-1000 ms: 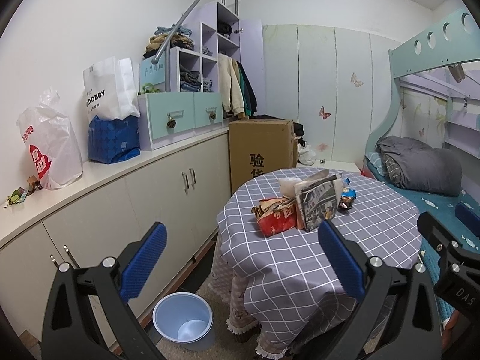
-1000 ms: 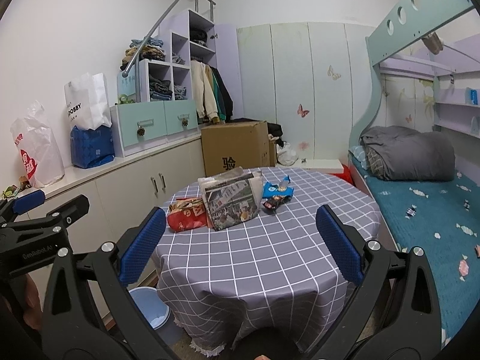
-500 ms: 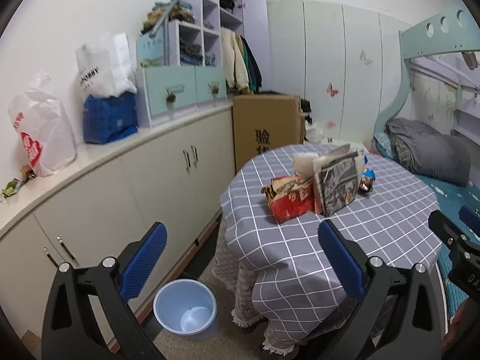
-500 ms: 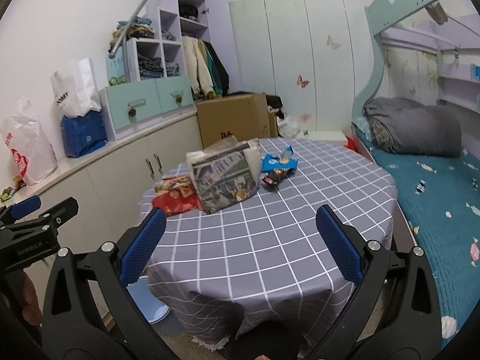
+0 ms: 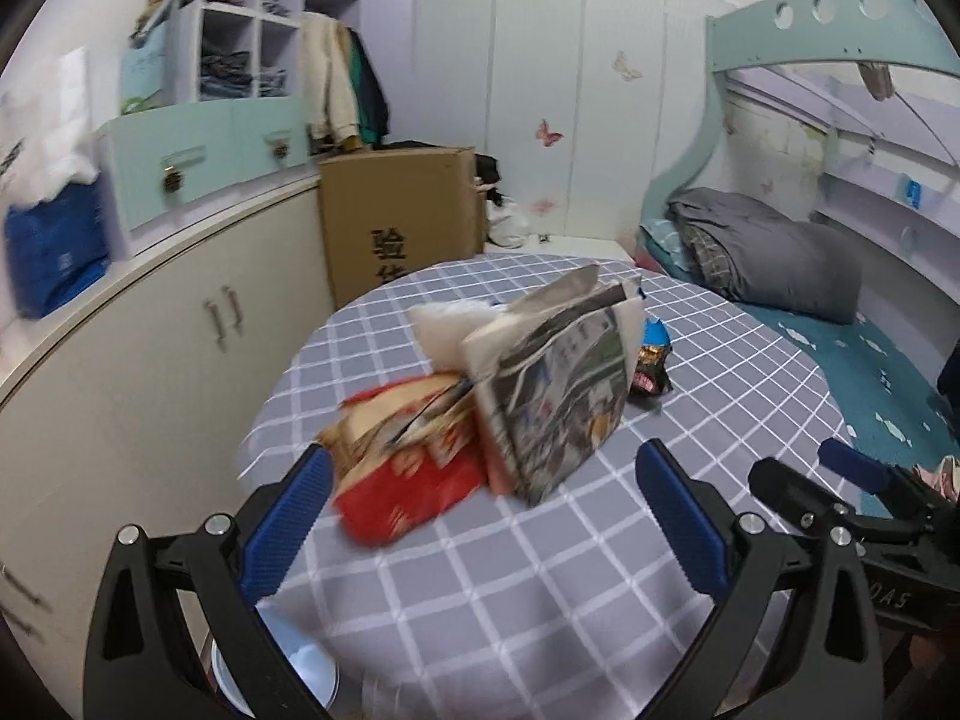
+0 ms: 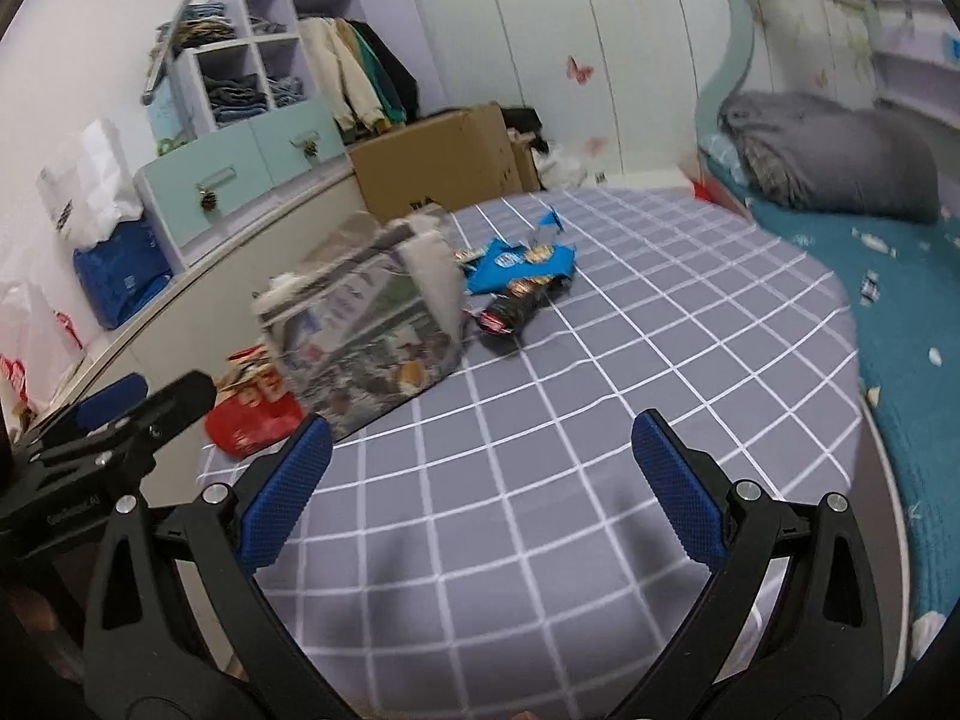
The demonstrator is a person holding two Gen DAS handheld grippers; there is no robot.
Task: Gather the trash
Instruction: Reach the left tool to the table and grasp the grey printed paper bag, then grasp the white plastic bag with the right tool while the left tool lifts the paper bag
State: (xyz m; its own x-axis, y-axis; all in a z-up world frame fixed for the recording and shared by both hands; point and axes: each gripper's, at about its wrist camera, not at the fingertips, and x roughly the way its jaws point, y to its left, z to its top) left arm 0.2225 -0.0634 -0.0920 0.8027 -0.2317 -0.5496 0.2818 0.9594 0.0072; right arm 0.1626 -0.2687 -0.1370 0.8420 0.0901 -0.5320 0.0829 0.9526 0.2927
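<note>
A pile of trash lies on a round table with a grey checked cloth (image 5: 540, 570) (image 6: 600, 396). It holds a red snack bag (image 5: 408, 480) (image 6: 252, 420), a newspaper-print paper bag (image 5: 558, 396) (image 6: 372, 330), a white crumpled piece (image 5: 450, 324), a blue wrapper (image 6: 516, 264) and a dark wrapper (image 5: 651, 372) (image 6: 516, 306). My left gripper (image 5: 483, 516) is open just short of the red bag, holding nothing. My right gripper (image 6: 480, 492) is open over bare cloth, nearer than the wrappers. A pale blue bin (image 5: 288, 678) shows below the table edge, partly hidden.
White cabinets (image 5: 150, 372) run along the left wall, with a blue bag (image 6: 120, 276) on top. A cardboard box (image 5: 402, 228) stands behind the table. A bunk bed with a grey blanket (image 5: 774, 252) and teal sheet (image 6: 900, 330) is on the right.
Both grippers have moved forward and down toward the table, so the trash pile is much closer. Both stay open and empty. The trash has not moved.
</note>
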